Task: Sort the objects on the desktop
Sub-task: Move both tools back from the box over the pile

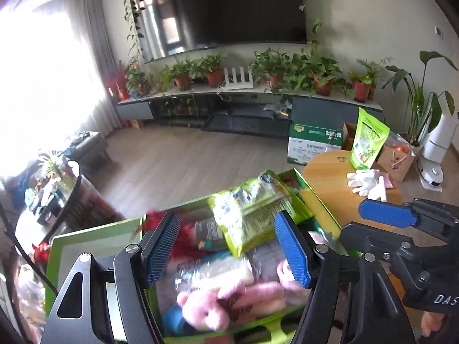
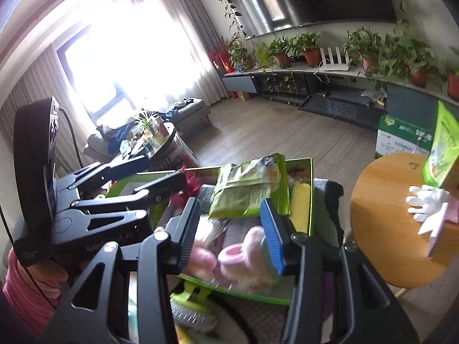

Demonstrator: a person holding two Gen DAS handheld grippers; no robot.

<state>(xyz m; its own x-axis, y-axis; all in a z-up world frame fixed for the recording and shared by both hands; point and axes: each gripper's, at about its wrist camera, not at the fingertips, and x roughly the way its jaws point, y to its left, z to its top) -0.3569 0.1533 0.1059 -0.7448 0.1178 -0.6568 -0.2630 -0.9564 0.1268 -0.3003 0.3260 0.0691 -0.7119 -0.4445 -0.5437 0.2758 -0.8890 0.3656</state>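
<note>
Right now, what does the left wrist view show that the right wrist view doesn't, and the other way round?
Only the left wrist view shows the pink plush toy's face, a blue item under it, and the white appliance by the wall. Only the right wrist view shows the green-handled brush below the box and the dark cloth beside it. Both show the open green box, the green snack bag, the yellow sponge, the round wooden table with white gloves, and both grippers open.

Living room: wood-plank floor (image 1: 183, 157); wall-mounted television (image 1: 223, 8); low media console (image 1: 249, 106) bearing potted plants (image 1: 213, 70); curtained window (image 2: 134, 51), glare-washed, detail probably lost.
</note>
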